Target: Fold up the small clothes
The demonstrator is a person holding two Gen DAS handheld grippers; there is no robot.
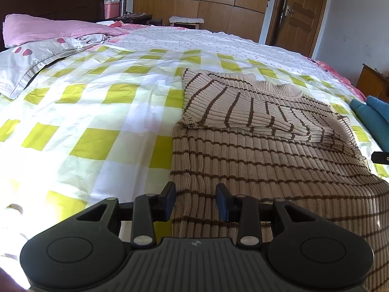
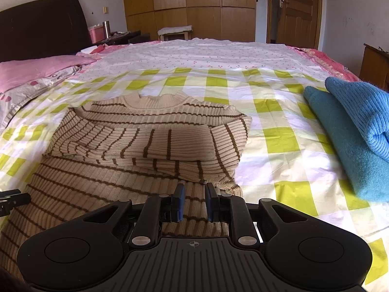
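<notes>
Both grippers, left gripper [image 1: 195, 200] and right gripper [image 2: 193, 202], are poised with fingers narrowly parted, empty, over the striped sweater's [image 1: 267, 146] hem on the bed [image 1: 102, 112]; hem corners should be pinched evenly.
</notes>
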